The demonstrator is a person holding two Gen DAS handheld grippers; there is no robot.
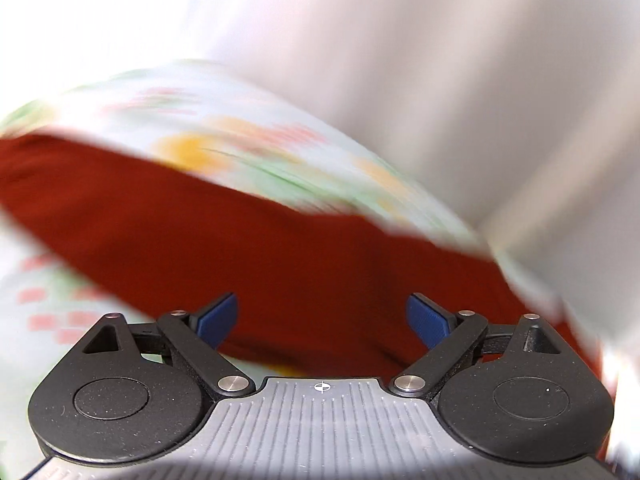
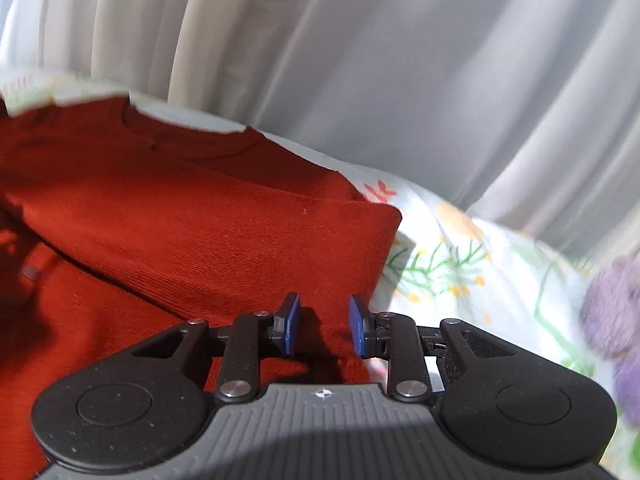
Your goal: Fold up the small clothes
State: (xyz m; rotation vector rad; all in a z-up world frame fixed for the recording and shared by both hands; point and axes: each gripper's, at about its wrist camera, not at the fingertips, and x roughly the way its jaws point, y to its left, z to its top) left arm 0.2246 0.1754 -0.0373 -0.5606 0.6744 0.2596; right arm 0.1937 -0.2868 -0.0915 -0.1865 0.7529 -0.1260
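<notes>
A red knit garment point(image 2: 192, 216) lies on a floral bedsheet point(image 2: 460, 264), with one part folded over the rest. My right gripper point(image 2: 324, 326) hovers over the garment's right edge, its blue pads point(image 2: 294, 322) a small way apart with nothing between them. In the left wrist view, which is blurred by motion, my left gripper point(image 1: 322, 320) is wide open above the red garment point(image 1: 280, 256), holding nothing. The floral sheet point(image 1: 224, 128) shows beyond it.
White curtains point(image 2: 360, 60) hang behind the bed. A purple fluffy thing point(image 2: 612, 304) lies on the sheet at the far right of the right wrist view.
</notes>
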